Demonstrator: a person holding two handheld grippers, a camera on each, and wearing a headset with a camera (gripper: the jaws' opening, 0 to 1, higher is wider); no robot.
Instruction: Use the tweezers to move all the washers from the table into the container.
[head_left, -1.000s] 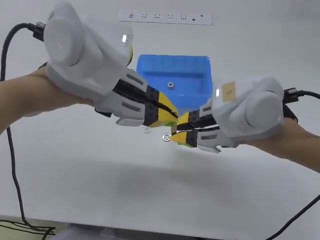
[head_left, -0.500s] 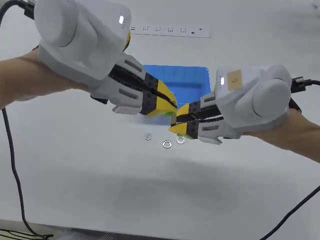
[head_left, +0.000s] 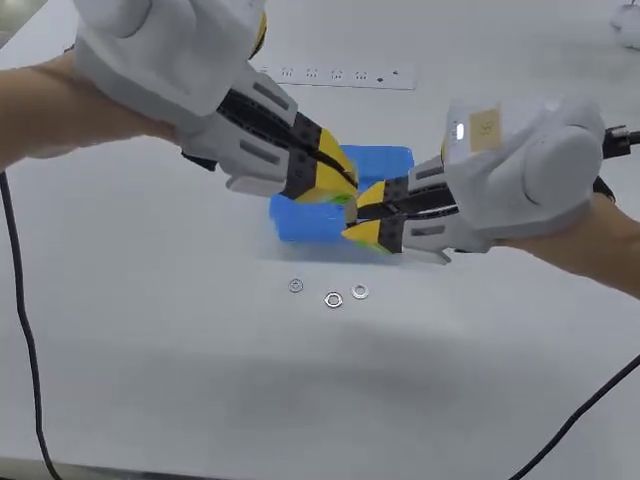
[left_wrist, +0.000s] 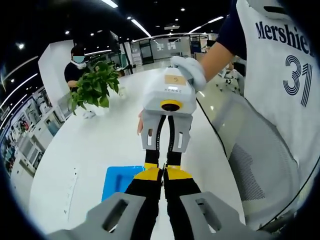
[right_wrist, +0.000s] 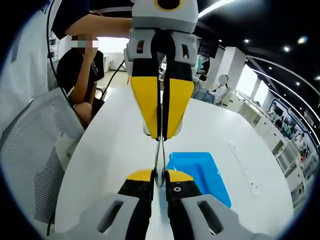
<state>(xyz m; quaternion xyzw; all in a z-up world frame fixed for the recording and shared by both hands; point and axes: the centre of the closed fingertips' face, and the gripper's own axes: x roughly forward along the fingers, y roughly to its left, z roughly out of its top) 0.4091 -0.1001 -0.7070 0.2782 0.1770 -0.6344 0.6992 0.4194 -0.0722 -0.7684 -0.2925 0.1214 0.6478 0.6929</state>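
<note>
Three small metal washers (head_left: 333, 299) lie loose on the white table (head_left: 180, 380), in front of the blue container (head_left: 300, 222). My two grippers meet tip to tip above the container's front edge. The left gripper (head_left: 345, 186) comes in from the upper left, the right gripper (head_left: 358, 227) from the right. In the right gripper view thin metal tweezers (right_wrist: 160, 155) run from the left gripper (right_wrist: 161, 135) down into the right gripper (right_wrist: 159, 176). Both pairs of yellow-tipped jaws are shut on them. The left gripper view shows its own jaws (left_wrist: 162, 175) shut against the right gripper's tips, with the container (left_wrist: 117, 182) below.
A white power strip (head_left: 335, 76) lies on the table behind the container. A black cable (head_left: 22, 330) hangs off the left edge, another off the right. A potted plant (left_wrist: 92, 87) stands further down the table. A mesh chair (right_wrist: 40, 150) is beside it.
Both grippers have lifted, tips still together, from just above the washers up to the container's front. The three washers now lie uncovered below them. The head camera has shifted too.
</note>
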